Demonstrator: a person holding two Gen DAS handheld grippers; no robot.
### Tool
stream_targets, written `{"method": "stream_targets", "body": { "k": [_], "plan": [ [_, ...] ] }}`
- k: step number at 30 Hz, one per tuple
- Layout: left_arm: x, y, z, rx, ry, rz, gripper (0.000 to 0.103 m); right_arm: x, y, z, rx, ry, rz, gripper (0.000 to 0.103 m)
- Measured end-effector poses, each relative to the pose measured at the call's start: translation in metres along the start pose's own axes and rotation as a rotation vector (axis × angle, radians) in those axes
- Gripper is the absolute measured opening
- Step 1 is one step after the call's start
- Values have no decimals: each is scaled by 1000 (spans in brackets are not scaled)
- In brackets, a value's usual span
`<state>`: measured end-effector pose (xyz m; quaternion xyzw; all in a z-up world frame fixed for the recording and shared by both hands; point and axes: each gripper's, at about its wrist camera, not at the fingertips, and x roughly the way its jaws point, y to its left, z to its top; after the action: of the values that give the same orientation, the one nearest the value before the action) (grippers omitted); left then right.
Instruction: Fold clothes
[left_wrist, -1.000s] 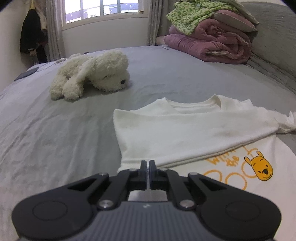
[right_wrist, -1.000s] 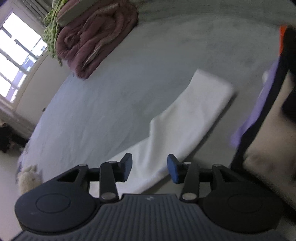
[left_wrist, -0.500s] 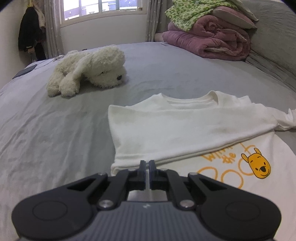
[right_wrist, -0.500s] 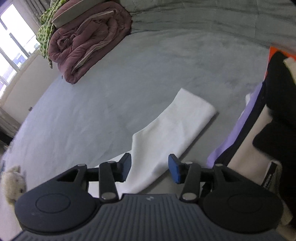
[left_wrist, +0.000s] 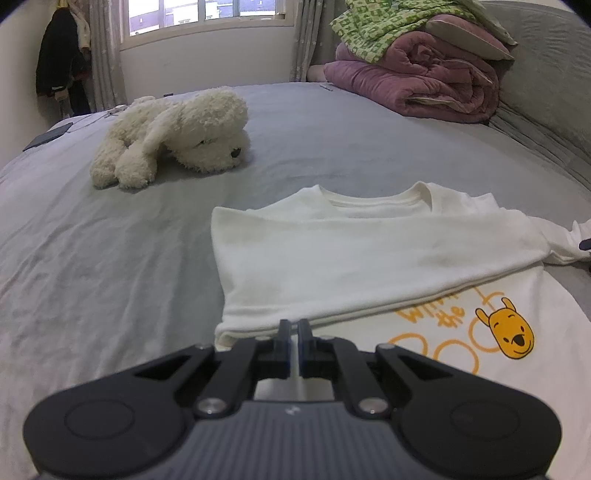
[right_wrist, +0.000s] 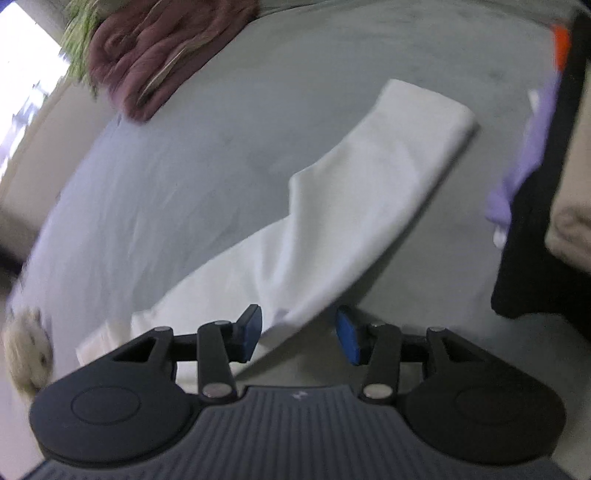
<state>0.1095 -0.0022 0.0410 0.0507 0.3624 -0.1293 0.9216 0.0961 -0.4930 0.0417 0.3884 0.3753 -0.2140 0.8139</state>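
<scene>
White shirt (left_wrist: 369, 266) spread on grey bed (left_wrist: 110, 258), one side folded over. Left tongs (left_wrist: 291, 334) shut at near hem, seemingly pinning it. Right tongs (right_wrist: 299, 334) open astride sleeve (right_wrist: 369, 192), poised to grasp. Plush dog (left_wrist: 173, 136) far left.

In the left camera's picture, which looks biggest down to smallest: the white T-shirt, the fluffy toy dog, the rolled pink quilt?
1. white T-shirt, though it lies nearest the camera.
2 and 3. toy dog and pink quilt look alike; the quilt lies farther off, so I won't rank them.
</scene>
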Motion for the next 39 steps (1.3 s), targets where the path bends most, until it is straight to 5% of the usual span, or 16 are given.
{"method": "stream_targets", "body": {
  "k": [3, 4, 5, 8, 15, 26, 30, 32, 35, 39],
  "plan": [
    [1, -3, -1, 20, -1, 6, 4, -3, 1, -3, 4, -59, 9, 41],
    [1, -5, -1, 26, -2, 5, 4, -5, 4, -4, -14, -85, 6, 19],
    [0, -6, -1, 28, -7, -2, 4, -6, 6, -5, -23, -109, 4, 14],
    [-2, -8, -1, 36, -24, -23, 5, -17, 12, -3, -59, -199, 52, 10],
    [-4, -14, -1, 36, -28, -49, 12, -60, 65, -32, -465, -472, 160, 7],
    [-23, -9, 11, -9, -66, -75, 13, -60, 66, -22, -430, -534, 131, 7],
    [-40, 22, 22, -123, -114, -105, 19, -66, 121, -87, -893, -754, 94, 7],
    [-41, 33, 22, -166, -115, -106, 19, -58, 152, -137, -1229, -804, 134, 7],
    [-40, 48, 21, -226, -110, -100, 19, -31, 176, -235, -1735, -747, 157, 5],
    [-35, 54, 19, -261, -103, -114, 19, -1, 171, -296, -1930, -560, 111, 5]
  ]
}}
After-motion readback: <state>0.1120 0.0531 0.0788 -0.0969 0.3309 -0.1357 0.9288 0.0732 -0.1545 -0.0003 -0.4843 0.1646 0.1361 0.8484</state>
